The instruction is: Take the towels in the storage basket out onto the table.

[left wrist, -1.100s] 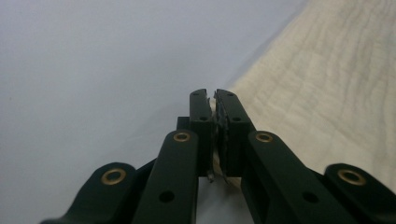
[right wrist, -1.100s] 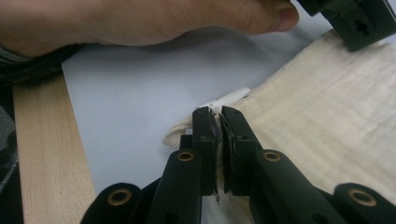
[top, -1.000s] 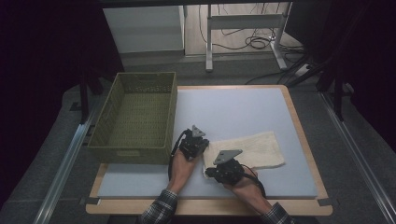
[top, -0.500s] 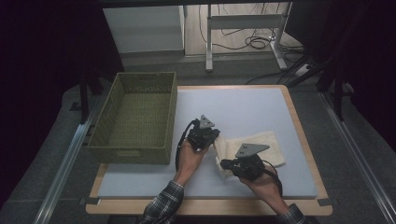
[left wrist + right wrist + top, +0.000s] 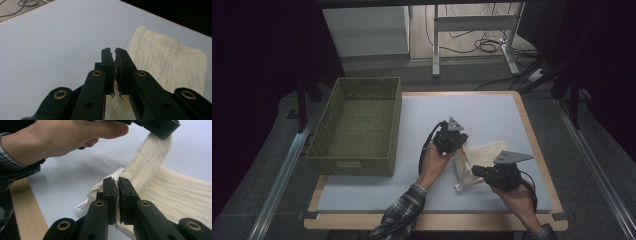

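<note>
On the pale bench (image 5: 362, 195) you are pinching the cream cloth (image 5: 484, 152) with both tongs, left (image 5: 460, 145) and right (image 5: 474, 171), fold only begun, basket (image 5: 357, 165) waiting beside it.

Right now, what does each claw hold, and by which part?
Both pinch the cream cloth along one edge: the left claw at its far corner, the right claw at its near corner.

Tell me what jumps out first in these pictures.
Two hand-held grippers pinch one cream cloth at the mat's right: the left gripper lifts one edge, the right gripper grips the near edge. An empty green woven basket sits at the left.
</note>
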